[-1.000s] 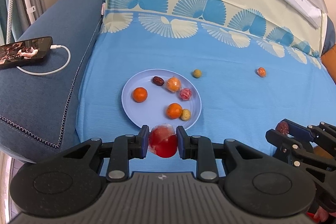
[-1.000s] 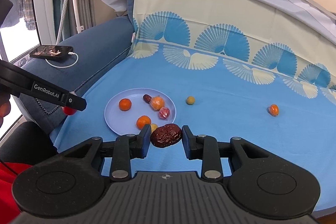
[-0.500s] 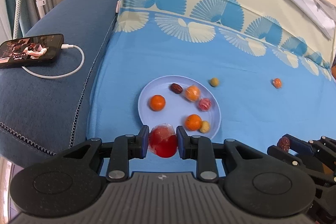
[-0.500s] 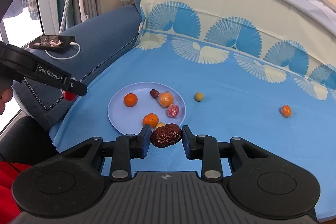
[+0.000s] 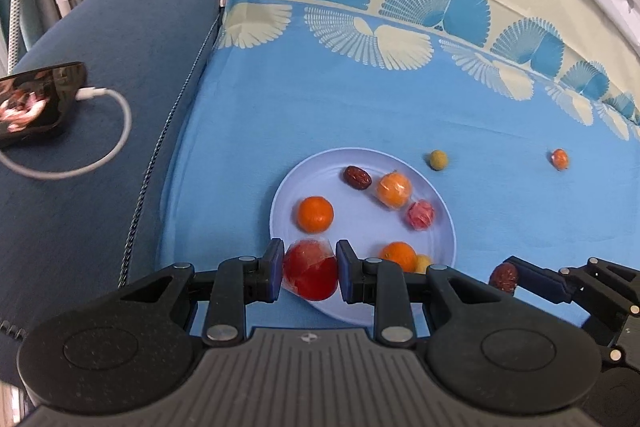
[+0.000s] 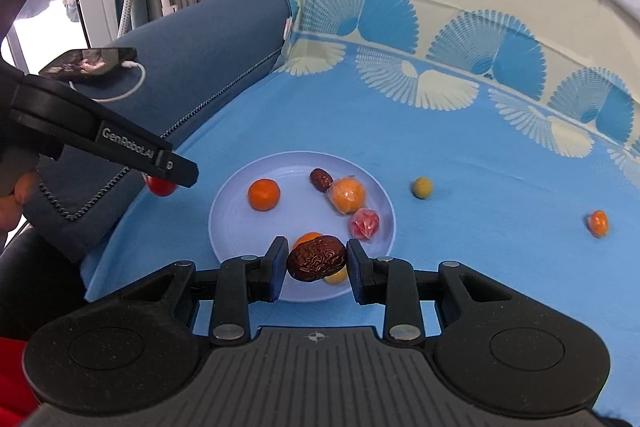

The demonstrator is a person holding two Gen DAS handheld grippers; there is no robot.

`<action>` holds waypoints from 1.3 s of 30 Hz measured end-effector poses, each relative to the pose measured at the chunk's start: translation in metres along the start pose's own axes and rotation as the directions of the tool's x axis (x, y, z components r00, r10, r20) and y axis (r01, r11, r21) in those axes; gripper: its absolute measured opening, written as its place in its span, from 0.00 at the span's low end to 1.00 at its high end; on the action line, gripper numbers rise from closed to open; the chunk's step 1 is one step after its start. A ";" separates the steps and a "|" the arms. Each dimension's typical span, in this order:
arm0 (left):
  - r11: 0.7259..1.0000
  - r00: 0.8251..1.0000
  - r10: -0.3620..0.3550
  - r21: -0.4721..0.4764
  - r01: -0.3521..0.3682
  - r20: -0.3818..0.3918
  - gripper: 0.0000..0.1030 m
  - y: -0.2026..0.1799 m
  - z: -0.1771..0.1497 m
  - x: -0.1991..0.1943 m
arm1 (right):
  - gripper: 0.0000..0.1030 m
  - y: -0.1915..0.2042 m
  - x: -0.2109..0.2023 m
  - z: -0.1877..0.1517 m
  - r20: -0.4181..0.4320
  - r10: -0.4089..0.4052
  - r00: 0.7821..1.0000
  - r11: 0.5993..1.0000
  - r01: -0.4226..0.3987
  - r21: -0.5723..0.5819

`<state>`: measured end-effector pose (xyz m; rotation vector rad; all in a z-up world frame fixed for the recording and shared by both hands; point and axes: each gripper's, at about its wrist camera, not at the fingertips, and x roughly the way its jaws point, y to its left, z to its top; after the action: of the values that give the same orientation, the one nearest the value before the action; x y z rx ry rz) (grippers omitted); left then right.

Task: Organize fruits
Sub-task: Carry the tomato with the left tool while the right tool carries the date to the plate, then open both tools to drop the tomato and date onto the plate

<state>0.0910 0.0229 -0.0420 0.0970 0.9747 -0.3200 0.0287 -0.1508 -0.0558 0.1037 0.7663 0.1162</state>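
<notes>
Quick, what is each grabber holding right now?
Left gripper: closed on the red wrapped fruit.
Right gripper: closed on the wrinkly dried date.

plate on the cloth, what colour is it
Pale lavender-blue plate, plain with no pattern; clearest in the right wrist view.

A pale lavender-blue round plate (image 5: 440,223) sits on a sky-blue bedsheet (image 5: 280,115) bordered with cream and teal fan motifs. On the plate: a bright orange mandarin (image 5: 315,214), a wrinkled dark-brown date (image 5: 357,177) and a pink-red wrapped fruit (image 5: 421,214). A glossy red wrapped fruit (image 5: 310,270) shows between black, blue-padded fingers. The sofa arm (image 5: 100,107) is navy.
</notes>
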 end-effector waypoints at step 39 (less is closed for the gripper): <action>0.988 0.990 0.135 0.078 -0.132 -0.041 1.00 -0.012 -0.030 0.005 | 0.99 -0.015 0.010 -0.004 -0.111 0.016 0.994 0.995 -0.004 0.103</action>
<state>0.0661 0.0173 -0.0624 0.2379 0.9968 -0.2315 0.0335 -0.1636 -0.0676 0.2003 0.8841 0.0928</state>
